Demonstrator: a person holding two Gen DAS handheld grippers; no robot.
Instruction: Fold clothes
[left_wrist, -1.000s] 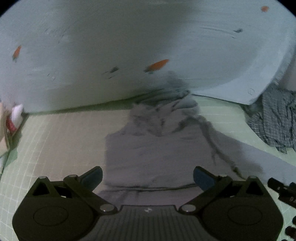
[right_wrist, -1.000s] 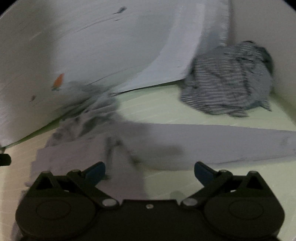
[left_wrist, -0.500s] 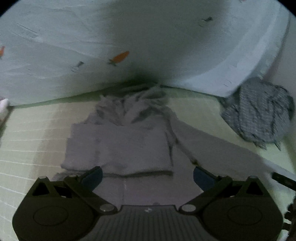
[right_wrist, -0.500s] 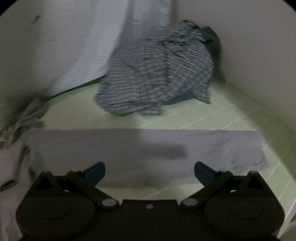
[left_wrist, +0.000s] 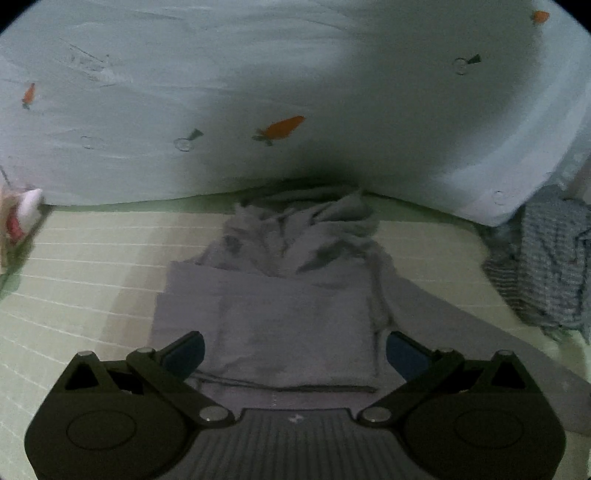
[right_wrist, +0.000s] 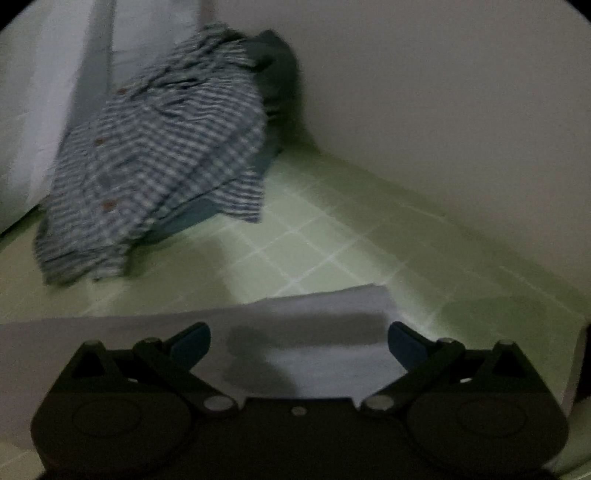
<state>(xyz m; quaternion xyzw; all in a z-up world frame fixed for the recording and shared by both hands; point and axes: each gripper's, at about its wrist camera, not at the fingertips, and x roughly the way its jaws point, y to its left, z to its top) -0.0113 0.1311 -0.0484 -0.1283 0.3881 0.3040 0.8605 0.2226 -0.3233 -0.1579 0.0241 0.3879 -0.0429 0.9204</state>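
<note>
A grey hooded sweatshirt lies flat on the green gridded mat, its hood bunched against the far backdrop. Its left sleeve is folded over the body; its right sleeve stretches out to the right. My left gripper is open above the sweatshirt's lower hem, nothing between its fingers. In the right wrist view the end of that grey sleeve lies flat on the mat. My right gripper hangs open just above the cuff end, holding nothing.
A crumpled blue-and-white checked shirt is heaped in the far right corner, also visible as a checked shirt at the left wrist view's right edge. A pale sheet with carrot prints rises behind the mat. A plain wall bounds the right side.
The right gripper has swung right along the outstretched sleeve, from the body to its cuff end. The left gripper's view has shifted slightly and remains over the hem. Both stayed open.
</note>
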